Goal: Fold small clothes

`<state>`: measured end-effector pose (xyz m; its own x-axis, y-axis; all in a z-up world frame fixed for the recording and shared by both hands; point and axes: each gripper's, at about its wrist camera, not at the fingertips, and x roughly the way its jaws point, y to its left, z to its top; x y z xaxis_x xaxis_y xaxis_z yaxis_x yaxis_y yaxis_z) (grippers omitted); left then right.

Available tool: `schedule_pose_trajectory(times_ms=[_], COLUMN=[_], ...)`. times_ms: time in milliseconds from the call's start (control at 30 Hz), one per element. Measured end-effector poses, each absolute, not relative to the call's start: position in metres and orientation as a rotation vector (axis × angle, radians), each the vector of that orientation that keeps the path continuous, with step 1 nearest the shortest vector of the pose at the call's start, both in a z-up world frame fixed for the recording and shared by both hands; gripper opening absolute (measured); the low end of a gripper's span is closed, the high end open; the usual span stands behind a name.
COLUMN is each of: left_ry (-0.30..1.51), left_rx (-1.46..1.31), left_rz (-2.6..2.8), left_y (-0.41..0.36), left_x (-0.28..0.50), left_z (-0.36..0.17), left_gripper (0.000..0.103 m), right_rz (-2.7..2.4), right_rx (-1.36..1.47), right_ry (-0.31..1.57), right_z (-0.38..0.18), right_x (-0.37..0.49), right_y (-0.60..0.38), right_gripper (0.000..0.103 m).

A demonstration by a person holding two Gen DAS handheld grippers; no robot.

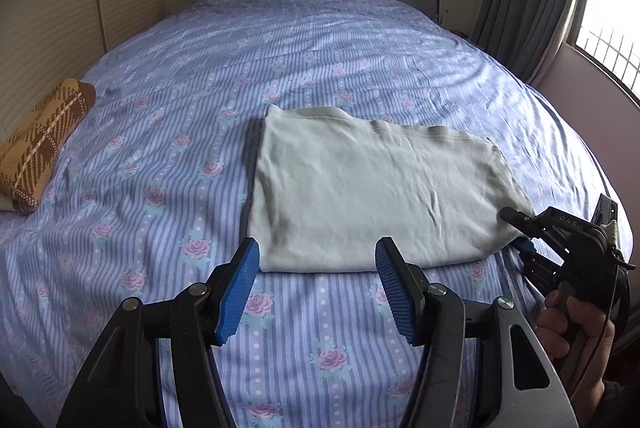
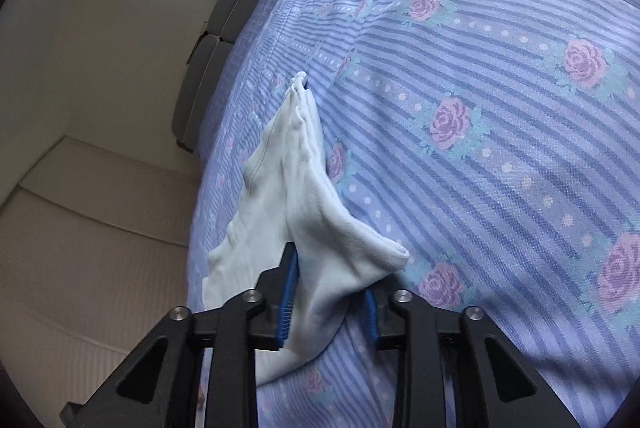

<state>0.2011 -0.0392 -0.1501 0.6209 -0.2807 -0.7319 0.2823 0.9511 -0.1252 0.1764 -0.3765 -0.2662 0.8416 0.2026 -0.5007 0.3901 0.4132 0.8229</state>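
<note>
The soft, limp pale garment (image 1: pixel 372 187) on the bed (image 1: pixel 160 131) handles best by its corners: right tool (image 2: pixel 328 292) pinches one, left tool (image 1: pixel 316 288) gapes empty.

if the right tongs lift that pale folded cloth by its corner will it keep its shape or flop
Probably flop: where the right tongs pinch the pale folded cloth, it already bunches into soft ridges. It looks thin and light, lying flat with small creases on the bedsheet. The layers look loose, so they may slide apart and unfold.
</note>
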Motion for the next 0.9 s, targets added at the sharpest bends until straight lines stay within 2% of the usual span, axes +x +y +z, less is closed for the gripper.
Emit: schedule_pose_trajectory(times_ms=[167, 400, 533, 667, 800, 900], left_ry=[0.831, 0.807, 0.794, 0.785, 0.792, 0.803], left_rx=[-0.028, -0.073, -0.105, -0.119, -0.148, -0.166], left_rz=[-0.304, -0.237, -0.194, -0.155, -0.129, -0.126], left_y=[-0.018, 0.031, 0.068, 0.100, 0.127, 0.138], left_x=[0.198, 0.193, 0.190, 0.186, 0.186, 0.187], left_z=[-0.144, -0.134, -0.130, -0.130, -0.135, -0.142], left_gripper=[0.060, 0.060, 0.060, 0.060, 0.060, 0.060], right_rz=[-0.163, -0.153, -0.054, 0.062, 0.120, 0.099], right_rx=[1.074, 0.502, 0.161, -0.189, -0.381, -0.439], right_ry=[0.587, 0.569, 0.571, 0.663, 0.777, 0.785], right_z=[-0.246, -0.156, -0.128, -0.151, -0.200, -0.220], right_x=[0.174, 0.216, 0.246, 0.264, 0.260, 0.248], right_y=[-0.371, -0.297, -0.218, -0.129, -0.078, -0.069], right_gripper=[0.014, 0.012, 0.012, 0.012, 0.012, 0.019])
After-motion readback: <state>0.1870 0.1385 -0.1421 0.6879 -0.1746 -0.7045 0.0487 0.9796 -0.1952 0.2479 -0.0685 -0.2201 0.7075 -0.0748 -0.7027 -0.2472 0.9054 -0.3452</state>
